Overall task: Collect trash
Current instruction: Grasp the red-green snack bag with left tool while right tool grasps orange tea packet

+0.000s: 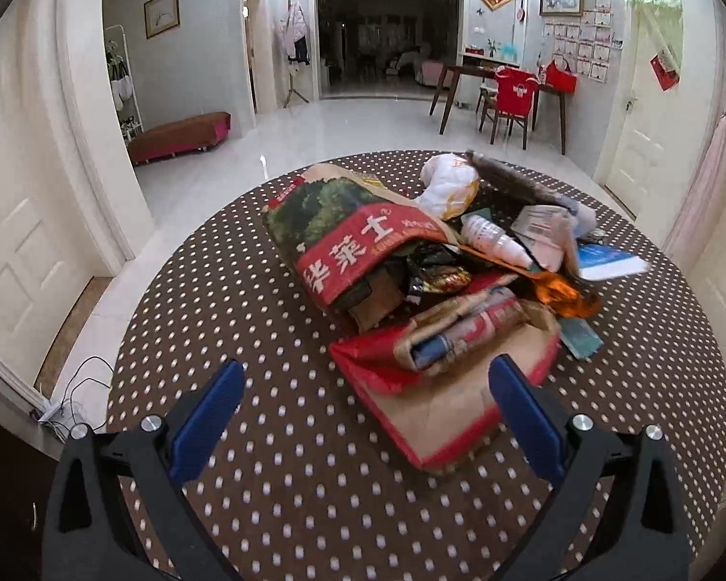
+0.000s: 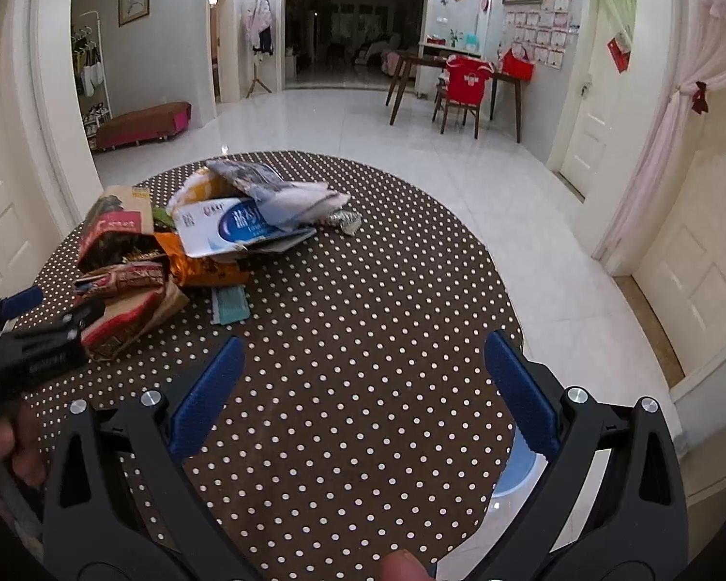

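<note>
While both tools hung above the dotted table (image 1: pixel 314 508), neither held anything — the left gripper (image 1: pixel 365 387) stood spread wide, jaws straddling the near end of the red paper bag (image 1: pixel 440 416), and the right gripper (image 2: pixel 363 368) was likewise spread over bare cloth toward the table's right edge.

The trash pile (image 1: pixel 440 261) lay heaped near the table's middle, stretching toward the far edge. Its biggest piece, the green-and-red bag (image 1: pixel 353 237), ran its long axis from the far-left down toward the near side, open mouth facing the left gripper. The red paper bag lay flat, long axis pointing at the camera.

Risks, as judged: a pinch on one loose wrapper could drag the heap and spill the white bottle (image 1: pixel 493 239) or the teal packet (image 2: pixel 230 305); the blue-white carton (image 2: pixel 227 232) sat tilted on others — likely to slide.
</note>
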Tool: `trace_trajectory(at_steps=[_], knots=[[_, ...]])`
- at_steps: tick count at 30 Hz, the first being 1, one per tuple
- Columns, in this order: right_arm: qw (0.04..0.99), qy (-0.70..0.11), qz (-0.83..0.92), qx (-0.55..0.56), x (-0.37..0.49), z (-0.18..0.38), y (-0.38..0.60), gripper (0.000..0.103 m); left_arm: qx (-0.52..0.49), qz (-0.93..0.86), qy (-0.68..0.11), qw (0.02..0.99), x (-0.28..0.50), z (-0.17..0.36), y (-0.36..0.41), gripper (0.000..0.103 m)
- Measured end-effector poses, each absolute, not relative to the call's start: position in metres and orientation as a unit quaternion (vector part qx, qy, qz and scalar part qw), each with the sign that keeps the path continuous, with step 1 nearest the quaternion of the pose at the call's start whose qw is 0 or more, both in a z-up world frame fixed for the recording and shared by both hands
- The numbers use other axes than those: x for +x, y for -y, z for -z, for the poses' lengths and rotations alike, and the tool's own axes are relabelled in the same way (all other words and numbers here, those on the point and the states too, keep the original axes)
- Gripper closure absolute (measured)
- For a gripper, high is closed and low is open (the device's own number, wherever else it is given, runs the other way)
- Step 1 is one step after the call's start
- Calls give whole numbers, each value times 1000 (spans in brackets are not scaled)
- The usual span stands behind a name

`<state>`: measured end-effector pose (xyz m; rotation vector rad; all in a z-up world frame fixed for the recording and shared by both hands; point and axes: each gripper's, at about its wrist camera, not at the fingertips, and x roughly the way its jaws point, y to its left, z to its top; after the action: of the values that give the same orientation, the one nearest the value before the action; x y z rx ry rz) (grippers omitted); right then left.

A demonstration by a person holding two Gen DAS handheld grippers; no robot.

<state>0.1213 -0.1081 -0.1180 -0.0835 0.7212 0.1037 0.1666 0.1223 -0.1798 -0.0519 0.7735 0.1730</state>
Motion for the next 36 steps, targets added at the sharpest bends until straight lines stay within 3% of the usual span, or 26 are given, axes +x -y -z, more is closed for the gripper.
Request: trace_trajectory(at_steps=[2,4,9,12,16,29,30,31,32,33,36], knots=[[931,-358,-53,-40,123,120,110,6,-25,-69,-383,921,174,185,-124,6],[930,-362,-60,-41,126,123,108,6,-51,-27,-385,921,176,187,-127,35],[920,-377,-97,-49,145,135,92,6,-58,-19,-373,926,170,184,-125,49],[911,-390,-122,-51,159,145,78,6,-78,-19,-372,925,159,185,-134,87],[903,-401,-147,-54,173,156,61,6,-100,-20,-366,925,139,185,-148,88],[887,-403,-226,0,164,144,56,6,-96,-30,-357,929,101,184,-166,88],[886,-401,-235,3,162,142,55,6,-88,-29,-358,929,99,183,-164,81],[885,-400,-239,4,160,140,52,6,-75,-28,-360,930,100,180,-162,58],[883,-400,-246,3,158,139,49,6,-56,-35,-355,933,100,177,-158,41],[881,-401,-250,4,159,139,46,6,-46,-37,-346,936,103,174,-156,15],[877,-405,-260,5,160,141,38,6,-11,-24,-339,941,116,170,-151,13]])
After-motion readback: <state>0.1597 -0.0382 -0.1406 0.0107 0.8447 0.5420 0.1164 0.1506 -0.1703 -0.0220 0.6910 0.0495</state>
